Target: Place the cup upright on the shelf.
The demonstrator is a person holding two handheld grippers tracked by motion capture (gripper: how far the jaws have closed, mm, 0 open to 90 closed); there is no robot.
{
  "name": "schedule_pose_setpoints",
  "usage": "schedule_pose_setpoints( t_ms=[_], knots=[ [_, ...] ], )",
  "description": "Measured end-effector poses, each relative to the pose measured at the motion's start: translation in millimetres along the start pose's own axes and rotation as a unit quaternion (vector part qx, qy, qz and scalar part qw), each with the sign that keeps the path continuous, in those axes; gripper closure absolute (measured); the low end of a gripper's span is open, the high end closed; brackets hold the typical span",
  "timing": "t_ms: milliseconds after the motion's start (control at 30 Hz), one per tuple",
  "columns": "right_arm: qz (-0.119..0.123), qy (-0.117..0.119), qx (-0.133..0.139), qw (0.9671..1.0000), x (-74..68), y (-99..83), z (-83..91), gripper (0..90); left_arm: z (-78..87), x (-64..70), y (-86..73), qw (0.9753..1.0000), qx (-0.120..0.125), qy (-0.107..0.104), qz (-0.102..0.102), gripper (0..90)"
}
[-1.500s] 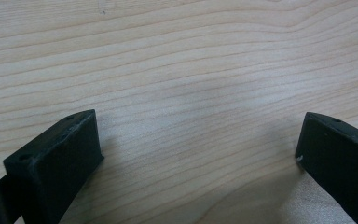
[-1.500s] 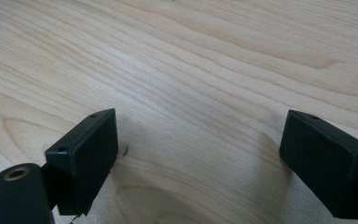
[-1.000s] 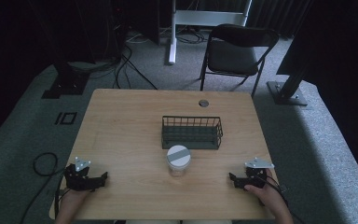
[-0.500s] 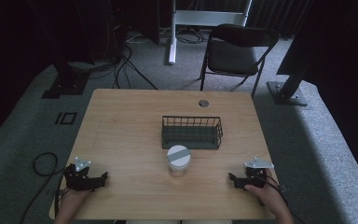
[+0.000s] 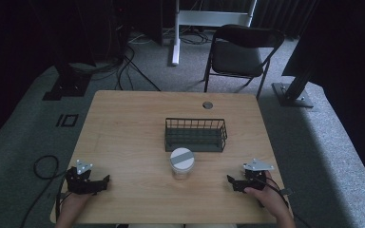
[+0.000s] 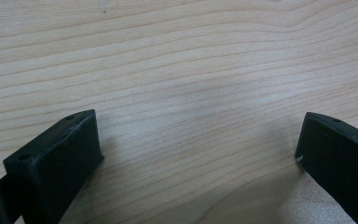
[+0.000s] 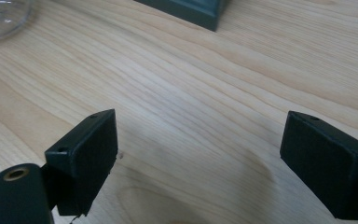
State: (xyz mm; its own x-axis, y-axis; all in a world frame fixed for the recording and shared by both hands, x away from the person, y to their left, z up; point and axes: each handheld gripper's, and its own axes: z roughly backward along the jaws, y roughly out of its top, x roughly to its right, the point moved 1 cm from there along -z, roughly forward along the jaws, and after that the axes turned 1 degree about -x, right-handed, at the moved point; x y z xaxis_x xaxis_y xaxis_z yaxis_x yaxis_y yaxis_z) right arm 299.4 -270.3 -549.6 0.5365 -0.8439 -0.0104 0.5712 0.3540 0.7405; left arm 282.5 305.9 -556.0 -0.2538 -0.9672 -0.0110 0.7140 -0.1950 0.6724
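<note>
Our two claws rest low on the table [image 5: 123, 123], one at each near corner. The left claw [image 5: 105, 180] is spread wide with nothing in it; in the left gripper view there is just bare wood between its jaws. The right claw [image 5: 230, 180] is spread wide too, and it holds nothing.

The jar [image 5: 182, 163] with the white lid stands upright between our claws, well apart from both. From the right claw it lies ahead and off to the left; in the right gripper view a bit of its clear glass [image 7: 2, 16] peeks in at the top left corner. From the left claw it lies ahead and off to the right.

We think the right claw is a little nearer, so it looks like the one to reach first. The wire basket [image 5: 196, 134] sits just beyond the jar, farther from both claws.
</note>
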Motion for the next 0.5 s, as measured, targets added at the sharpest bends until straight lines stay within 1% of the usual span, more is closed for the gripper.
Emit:
schedule_pose_setpoints(
  t_ms=[100, 167, 233, 367, 500],
  knots=[
    [0.007, 0.008, 0.001, 0.9999, -4.2, 2.0, -3.2, 10.9, 0.0, 0.1, 0.0, 1.0000, 0.000, 0.000, 0.000, 0.2],
    [0.004, 0.016, 0.004, 0.9999, -6.8, 3.1, -5.5, 10.8, 0.0, 0.0, 0.0, 1.0000, 0.000, 0.000, 0.000, 0.2],
    [0.010, 0.017, 0.002, 0.9998, -10.0, 4.7, -7.8, 10.9, 0.0, 0.0, 0.0, 1.0000, 0.000, 0.000, 0.000, 0.2],
    [0.016, 0.029, 0.007, 0.9994, -17.0, 10.1, -11.1, 10.9, 0.0, 0.0, 0.0, 1.0000, 0.000, 0.000, 0.001, 0.2],
    [0.026, 0.036, 0.009, 0.9990, -24.1, 14.0, -14.4, 10.9, 0.0, 0.0, 0.0, 1.0000, 0.000, 0.000, 0.000, 0.2]
  ],
)
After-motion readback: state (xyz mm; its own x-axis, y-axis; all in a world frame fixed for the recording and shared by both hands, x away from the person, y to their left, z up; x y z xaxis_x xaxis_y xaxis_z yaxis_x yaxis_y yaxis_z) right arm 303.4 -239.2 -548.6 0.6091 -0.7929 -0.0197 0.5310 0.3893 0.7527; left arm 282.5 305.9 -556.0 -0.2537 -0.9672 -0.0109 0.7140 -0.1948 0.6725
